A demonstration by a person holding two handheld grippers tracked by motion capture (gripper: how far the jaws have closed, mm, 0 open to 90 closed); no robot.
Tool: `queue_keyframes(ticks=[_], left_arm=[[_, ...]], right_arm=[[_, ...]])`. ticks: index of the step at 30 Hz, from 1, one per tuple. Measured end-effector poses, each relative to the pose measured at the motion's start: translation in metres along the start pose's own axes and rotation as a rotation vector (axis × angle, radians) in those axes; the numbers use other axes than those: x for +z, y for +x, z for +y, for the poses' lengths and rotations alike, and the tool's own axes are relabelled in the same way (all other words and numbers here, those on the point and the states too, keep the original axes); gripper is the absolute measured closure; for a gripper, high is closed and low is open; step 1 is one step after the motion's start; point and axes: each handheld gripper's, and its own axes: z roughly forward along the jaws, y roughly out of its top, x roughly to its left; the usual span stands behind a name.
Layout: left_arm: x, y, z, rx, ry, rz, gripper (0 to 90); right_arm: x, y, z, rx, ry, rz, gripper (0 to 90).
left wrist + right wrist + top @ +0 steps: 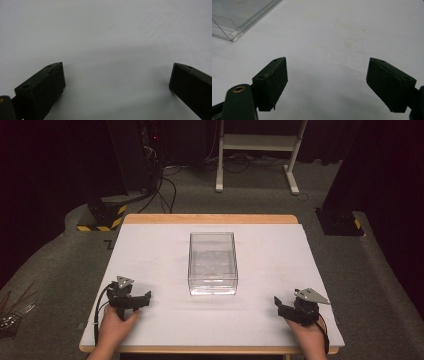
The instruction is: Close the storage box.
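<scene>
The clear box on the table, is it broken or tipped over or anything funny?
No. The clear box stands square and upright mid-table, with no crack or spill showing. Both grippers, left and right, rest open, well apart from it.

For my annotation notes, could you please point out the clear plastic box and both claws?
clear rectangular plastic box (212, 285): high view, front wall.
left black claw (143, 298): high view, between fingertips.
right black claw (278, 304): high view, between fingertips.

No readable words, labels, brand names or numbers appear on anything here; a dark mark on the floor (107, 245) just off the tabletop's (150, 240) far left corner might be a letter, but it is too small and cut off to tell
</scene>
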Motion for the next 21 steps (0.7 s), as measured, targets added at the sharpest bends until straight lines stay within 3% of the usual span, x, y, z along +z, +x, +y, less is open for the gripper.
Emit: queue_keyframes(ticks=[5,10,21], left_arm=[[0.0000,0.0000,0.0000,0.000,0.000,0.000,0.6],[-0.0001,0.0000,-0.0001,0.002,0.000,0.001,0.6],[-0.0001,-0.0001,-0.0001,0.001,0.000,0.001,0.7]], right_arm=[[0.0044,-0.0035,-0.0053,0.013,0.055,-0.002,18.0],[0.0064,0.0002,-0.0053,-0.024,0.071,-0.018,21.3],[0.0080,0.0008,-0.0048,-0.035,0.087,-0.012,22.0]])
